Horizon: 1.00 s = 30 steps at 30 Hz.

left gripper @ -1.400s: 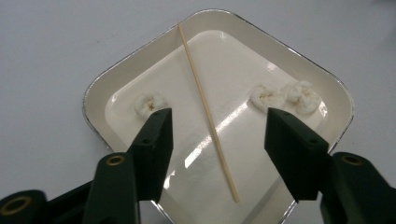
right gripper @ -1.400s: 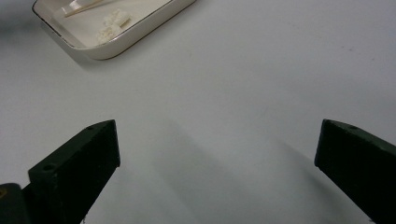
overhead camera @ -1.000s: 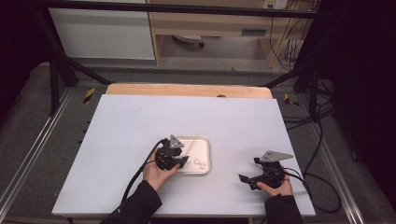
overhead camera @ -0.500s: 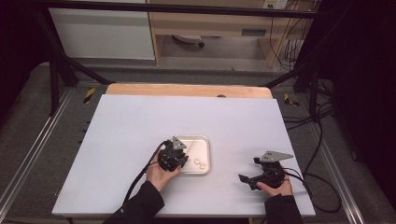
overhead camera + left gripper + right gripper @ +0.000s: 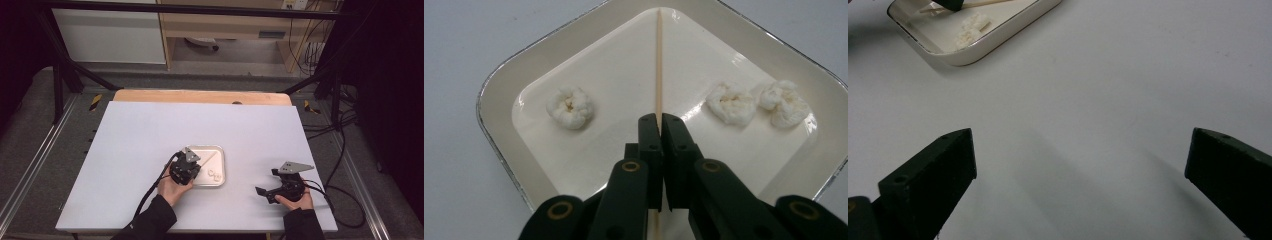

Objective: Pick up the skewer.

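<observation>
Left tool (image 5: 659, 120): jaws have just been closing and now pinch the thin wooden skewer (image 5: 658, 60) near its lower end. Skewer lies flat in the cream square tray (image 5: 499, 95), running along the tray's diagonal. Three white marshmallow-like lumps in the tray: one (image 5: 570, 106) left of the skewer, two (image 5: 730, 102) touching each other on its right. Right tool (image 5: 1080, 165): jaws wide, nothing between them, over bare white bench (image 5: 150, 130), well apart from the tray.
</observation>
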Motion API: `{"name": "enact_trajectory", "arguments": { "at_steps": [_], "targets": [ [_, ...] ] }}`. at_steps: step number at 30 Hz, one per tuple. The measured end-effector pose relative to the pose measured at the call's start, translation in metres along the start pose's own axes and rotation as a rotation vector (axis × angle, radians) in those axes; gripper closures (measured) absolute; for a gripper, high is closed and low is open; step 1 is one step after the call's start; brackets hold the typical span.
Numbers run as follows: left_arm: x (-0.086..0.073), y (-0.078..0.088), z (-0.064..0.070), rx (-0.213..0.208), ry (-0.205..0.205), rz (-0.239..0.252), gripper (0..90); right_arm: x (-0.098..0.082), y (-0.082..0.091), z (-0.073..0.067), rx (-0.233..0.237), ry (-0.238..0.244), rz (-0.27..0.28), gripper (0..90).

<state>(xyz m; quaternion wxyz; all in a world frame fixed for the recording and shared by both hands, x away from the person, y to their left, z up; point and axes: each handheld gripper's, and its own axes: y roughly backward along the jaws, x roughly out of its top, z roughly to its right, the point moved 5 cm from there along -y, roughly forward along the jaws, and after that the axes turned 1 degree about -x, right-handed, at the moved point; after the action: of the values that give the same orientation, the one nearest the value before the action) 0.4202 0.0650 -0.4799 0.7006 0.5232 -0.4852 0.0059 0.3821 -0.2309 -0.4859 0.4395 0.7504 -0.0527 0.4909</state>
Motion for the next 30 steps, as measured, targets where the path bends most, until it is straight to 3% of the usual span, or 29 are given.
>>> {"name": "enact_trajectory", "arguments": {
  "at_steps": [12,21,30],
  "targets": [
    [-0.003,0.003,0.0,-0.006,0.018,0.024,88.4,0.0,0.0,0.0,0.0,0.002,0.0,0.8],
    [0.0,0.021,-0.001,-0.031,0.014,0.085,88.5,0.0,0.0,0.0,-0.003,0.003,0.001,0.8],
    [-0.002,0.036,-0.004,-0.063,-0.007,0.094,88.5,0.001,0.0,-0.001,-0.005,0.005,0.0,0.8]
  ]
}}
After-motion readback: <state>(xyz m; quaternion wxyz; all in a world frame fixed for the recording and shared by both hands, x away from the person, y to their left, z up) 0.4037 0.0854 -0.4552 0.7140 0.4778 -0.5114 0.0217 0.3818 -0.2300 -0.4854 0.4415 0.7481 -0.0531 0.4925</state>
